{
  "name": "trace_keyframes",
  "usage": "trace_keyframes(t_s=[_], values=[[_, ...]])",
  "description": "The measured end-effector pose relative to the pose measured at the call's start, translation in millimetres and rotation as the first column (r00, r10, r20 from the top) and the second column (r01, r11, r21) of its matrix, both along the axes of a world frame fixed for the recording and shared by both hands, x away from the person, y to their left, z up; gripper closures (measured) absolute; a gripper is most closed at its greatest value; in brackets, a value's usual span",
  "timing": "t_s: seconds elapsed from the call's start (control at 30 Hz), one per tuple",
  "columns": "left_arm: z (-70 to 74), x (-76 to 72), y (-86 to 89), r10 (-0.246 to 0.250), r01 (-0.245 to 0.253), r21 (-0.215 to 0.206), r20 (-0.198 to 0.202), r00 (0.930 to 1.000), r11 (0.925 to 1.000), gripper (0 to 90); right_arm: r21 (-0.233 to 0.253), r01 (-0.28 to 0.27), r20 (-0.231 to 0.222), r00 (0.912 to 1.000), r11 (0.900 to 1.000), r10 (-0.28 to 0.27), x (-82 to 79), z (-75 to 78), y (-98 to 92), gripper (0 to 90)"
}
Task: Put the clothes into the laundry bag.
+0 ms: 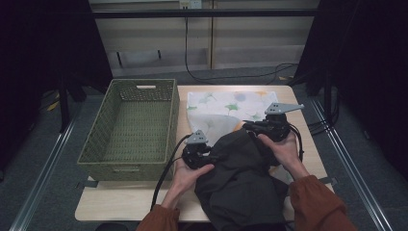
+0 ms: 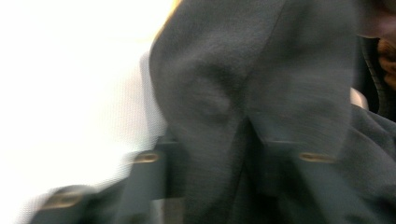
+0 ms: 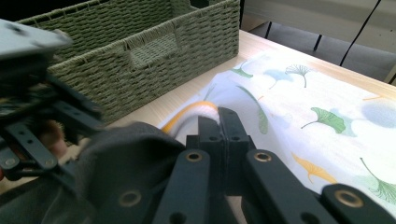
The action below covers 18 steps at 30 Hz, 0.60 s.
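High view — dark garment [image 1: 240, 178] on table [image 1: 125, 202]

High view overhead; tool views close, sharing dark garment [image 1: 240, 168].

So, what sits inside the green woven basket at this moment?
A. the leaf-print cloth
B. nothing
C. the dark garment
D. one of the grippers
B: in the high view the green woven basket shows only its bare woven bottom, while the dark garment and the leaf-print cloth lie on the table to its right.
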State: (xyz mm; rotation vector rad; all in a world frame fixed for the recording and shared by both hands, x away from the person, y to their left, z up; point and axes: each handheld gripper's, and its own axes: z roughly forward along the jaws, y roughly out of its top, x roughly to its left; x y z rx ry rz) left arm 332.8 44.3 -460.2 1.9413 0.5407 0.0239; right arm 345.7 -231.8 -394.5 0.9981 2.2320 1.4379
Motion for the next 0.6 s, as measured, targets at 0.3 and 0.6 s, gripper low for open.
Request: trace_keyframes(t_s=[0.3, 0.6], values=[[21.6, -12.6, -28.5, -0.123, 0.117, 0.084, 0.071, 0.9899, 0.9896, 83.0, -0.029, -0.039, -0.021, 0.9991, 0.999, 0.038, 0.6, -8.5, 15.9, 89.9], [-8.4, 3.5, -43.2, -0.03, 0.021, 0.286, 0.028, 0.9991, 0.9579, 83.5, -0.012, -0.051, 0.015, 0.9985, 0.999, 0.052, -7.8, 7.8, 16.8, 89.9]])
